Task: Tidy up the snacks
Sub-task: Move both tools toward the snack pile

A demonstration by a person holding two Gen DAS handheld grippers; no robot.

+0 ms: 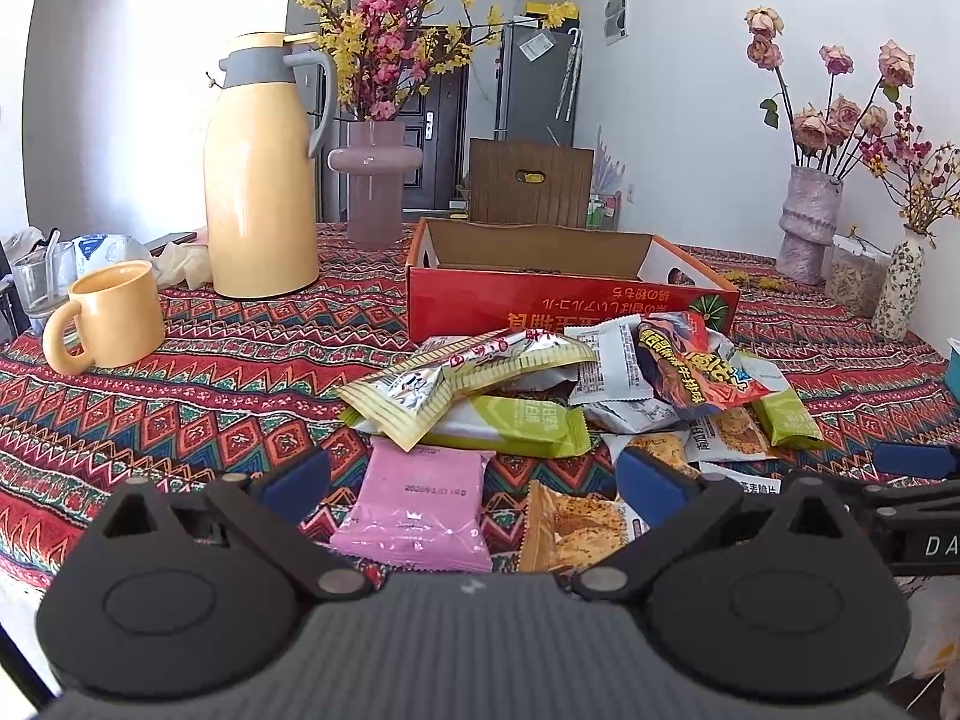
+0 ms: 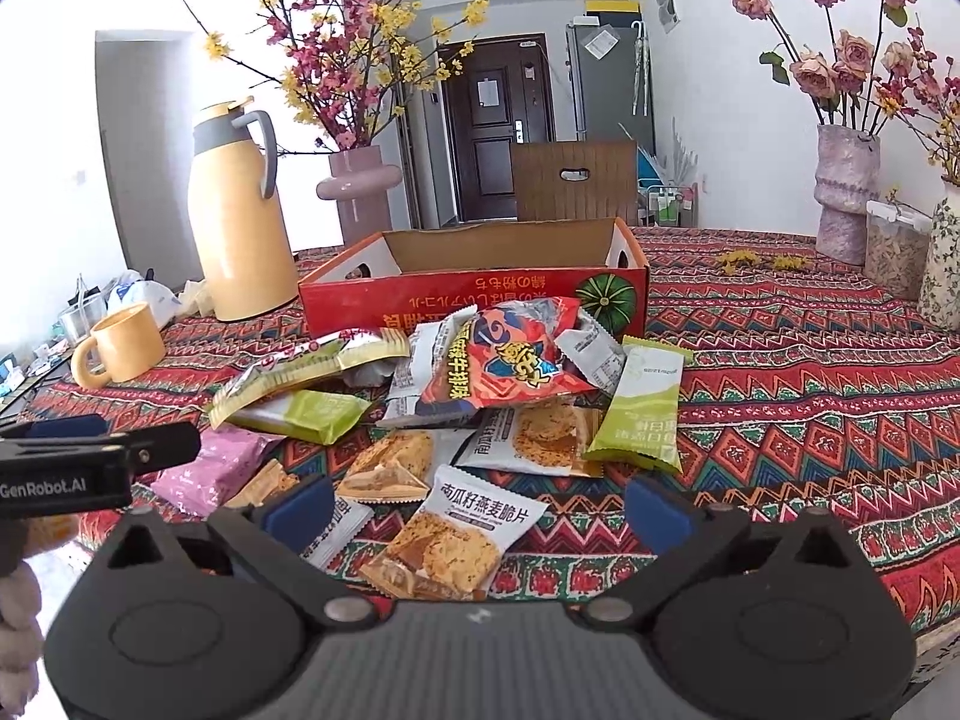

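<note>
A pile of snack packets lies on the patterned tablecloth in front of an open red cardboard box (image 1: 564, 303) (image 2: 474, 300). My left gripper (image 1: 474, 477) is open and empty, its jaws either side of a pink packet (image 1: 420, 507) and an orange cracker packet (image 1: 570, 531). My right gripper (image 2: 477, 507) is open and empty, just above a white oat-crisp packet (image 2: 456, 540). Further back lie a red-orange packet (image 2: 510, 360), green packets (image 2: 642, 414) (image 1: 516, 426) and a long yellow-edged packet (image 1: 456, 381). The left gripper's side shows in the right wrist view (image 2: 90, 456).
A yellow thermos jug (image 1: 258, 180) and yellow mug (image 1: 108, 318) stand at the left, with a glass (image 1: 42, 282) behind. A pink vase of flowers (image 1: 375, 180) is behind the box. Vases (image 2: 846, 192) and a clear container (image 2: 894, 246) stand at the right.
</note>
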